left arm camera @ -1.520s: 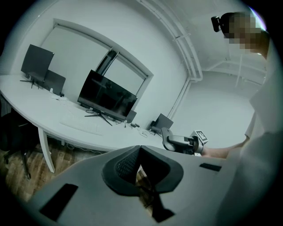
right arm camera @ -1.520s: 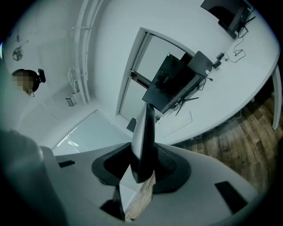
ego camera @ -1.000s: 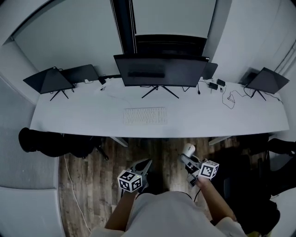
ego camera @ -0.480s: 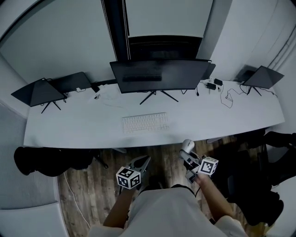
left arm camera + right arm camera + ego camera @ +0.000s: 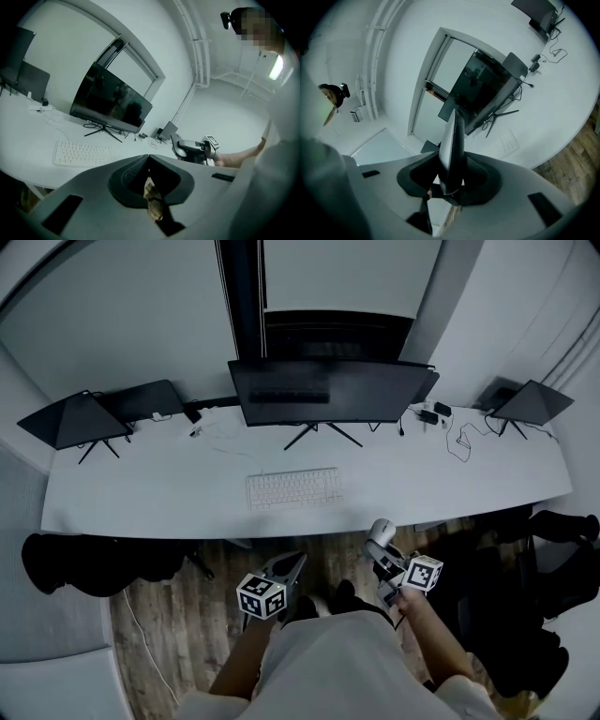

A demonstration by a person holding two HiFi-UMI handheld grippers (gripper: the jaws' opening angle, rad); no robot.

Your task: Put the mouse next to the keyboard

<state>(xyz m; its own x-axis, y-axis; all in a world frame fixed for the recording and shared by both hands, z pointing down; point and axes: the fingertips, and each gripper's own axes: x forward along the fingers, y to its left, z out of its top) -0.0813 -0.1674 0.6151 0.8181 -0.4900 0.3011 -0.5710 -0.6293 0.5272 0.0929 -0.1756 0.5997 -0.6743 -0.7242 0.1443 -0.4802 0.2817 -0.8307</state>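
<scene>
Mouse (image 5: 382, 532) sat clamped between the right gripper's (image 5: 382, 549) jaws, in the air by the desk's (image 5: 141, 498) front edge, right of the keyboard (image 5: 293, 488) and apart from it. The left gripper's (image 5: 296, 564) jaws were closed on nothing.

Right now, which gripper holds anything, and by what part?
Right gripper holds the white plastic computer mouse, jaws pinching its two sides at one end. Left gripper: jaws together, empty.

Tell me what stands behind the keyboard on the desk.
Behind the keyboard stands a wide dark monitor on a spread-legged stand, with thin cables lying on the desk left of it. The screen covers the desk strip behind it.
</scene>
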